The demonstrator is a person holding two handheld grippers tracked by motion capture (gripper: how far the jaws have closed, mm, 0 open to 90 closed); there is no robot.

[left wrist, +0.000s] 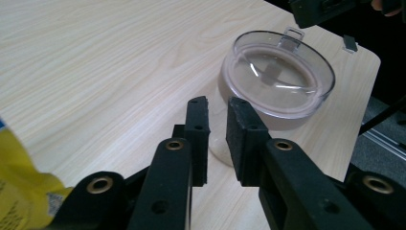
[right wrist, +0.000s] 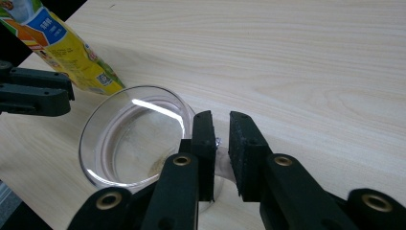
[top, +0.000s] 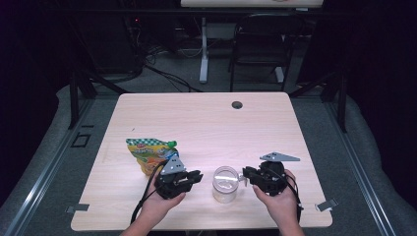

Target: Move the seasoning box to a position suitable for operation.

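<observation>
Your right hand-held gripper [top: 244, 176] sits just to the right of the clear jar [top: 225, 184], its jaws pinching the small tab [left wrist: 293, 34] that sticks out from the jar's clear lid [left wrist: 276, 72]. The jar itself stands on the tabletop [top: 206, 123] near its front edge, between your two hands. Your left hand-held gripper [top: 198, 176] hangs just to the left of the jar, its jaws drawn nearly together with only a narrow gap and nothing between them; it does not touch the jar.

Judging from this, the risk lies in that one-sided hold. If you lift by the tab while nothing steadies the jar, the whole jar could tip toward the right or ride up with the lid, since the left jaws give it no support. The tab is small and smooth, so it may also slip from the pads if you pull at an angle. The yellow snack pouch [top: 150, 155] lies behind and to the left of the jar, close behind your left hand; a backward sweep of that hand could shove it.

By count: one jar with one lid, one pouch with a green cap, two hand-held grippers, and one round grommet hole [top: 237, 104] far behind the jar.
</observation>
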